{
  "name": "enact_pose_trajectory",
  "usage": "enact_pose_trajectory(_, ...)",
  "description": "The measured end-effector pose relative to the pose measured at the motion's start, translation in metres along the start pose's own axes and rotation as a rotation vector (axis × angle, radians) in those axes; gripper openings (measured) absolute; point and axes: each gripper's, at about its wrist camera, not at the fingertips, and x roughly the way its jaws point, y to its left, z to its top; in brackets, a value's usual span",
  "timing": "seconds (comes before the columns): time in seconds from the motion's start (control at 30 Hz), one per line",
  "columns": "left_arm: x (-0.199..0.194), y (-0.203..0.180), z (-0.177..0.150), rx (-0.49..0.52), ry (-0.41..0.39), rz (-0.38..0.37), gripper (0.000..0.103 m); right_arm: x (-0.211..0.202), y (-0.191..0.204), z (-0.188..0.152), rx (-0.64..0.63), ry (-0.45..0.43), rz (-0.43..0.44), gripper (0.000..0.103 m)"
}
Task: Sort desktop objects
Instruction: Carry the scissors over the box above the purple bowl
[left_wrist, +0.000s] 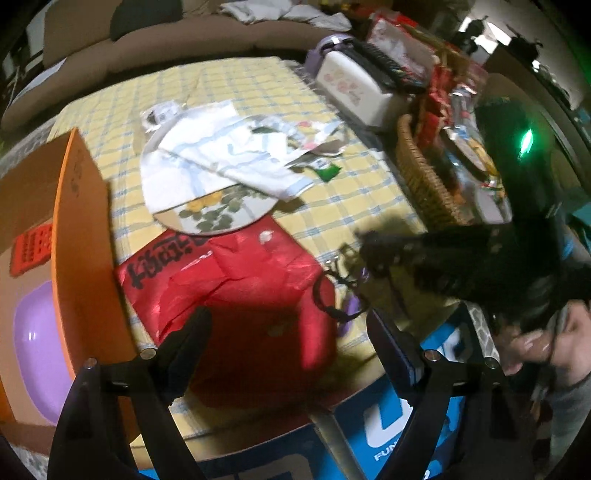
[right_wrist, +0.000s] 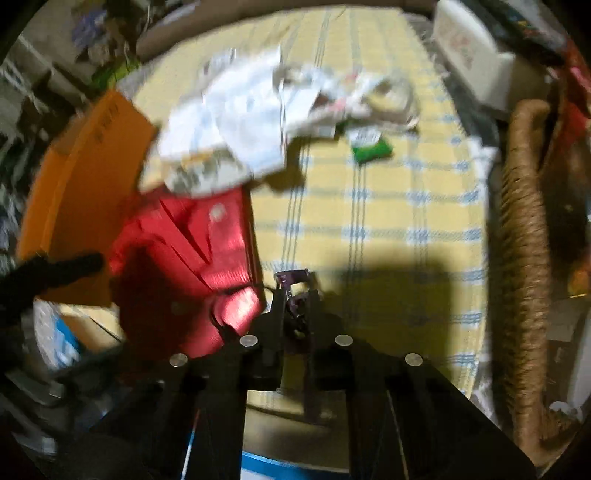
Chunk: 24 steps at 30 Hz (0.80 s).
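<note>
Purple eyelash curler (right_wrist: 295, 295) sits pinched between the nearly closed fingers of the right hand-held gripper (right_wrist: 297, 301), low over the yellow checked surface (right_wrist: 388, 221), just right of a red bag (right_wrist: 192, 251). Left hand-held gripper (left_wrist: 288, 325) hangs wide and empty above that bag, beside an orange box (left_wrist: 79, 221).

Bag (left_wrist: 236, 295) on bench (left_wrist: 351, 206) ahead of left tool (left_wrist: 288, 325); box (left_wrist: 77, 229) left; plate (left_wrist: 218, 218) beyond bag; basket (left_wrist: 421, 173) far right.
</note>
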Motion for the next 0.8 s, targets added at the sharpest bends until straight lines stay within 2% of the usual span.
enact_pose_trajectory(0.07, -0.004, -0.007, 0.001, 0.039, -0.023, -0.006, 0.087, -0.024, 0.002, 0.002, -0.009, -0.042, 0.003, 0.008)
enact_pose_trajectory(0.13, -0.012, -0.021, 0.002, 0.105, -0.063, 0.023, 0.088, -0.049, 0.007, 0.005, -0.019, -0.082, 0.017, 0.006)
enact_pose_trajectory(0.27, -0.029, -0.045, 0.007, 0.248, -0.165, 0.154, 0.088, -0.087, 0.023, 0.014, -0.058, -0.157, 0.009, 0.005)
enact_pose_trajectory(0.37, -0.047, -0.048, 0.011, 0.29, -0.242, 0.232, 0.088, -0.107, 0.038, 0.015, -0.088, -0.205, 0.005, 0.005)
enact_pose_trajectory(0.47, -0.073, -0.036, 0.018, 0.262, -0.324, 0.222, 0.09, -0.123, 0.053, 0.017, -0.13, -0.236, -0.01, 0.005)
enact_pose_trajectory(0.53, -0.078, -0.03, 0.023, 0.259, -0.327, 0.224, 0.09, -0.128, 0.06, 0.018, -0.146, -0.239, -0.005, 0.005)
enact_pose_trajectory(0.7, -0.088, -0.038, 0.022, 0.369, -0.358, 0.31, 0.09, -0.145, 0.082, 0.014, -0.201, -0.23, 0.015, 0.005)
enact_pose_trajectory(0.8, -0.093, -0.047, 0.014, 0.463, -0.361, 0.257, 0.09, -0.153, 0.096, 0.009, -0.239, -0.229, 0.01, 0.005)
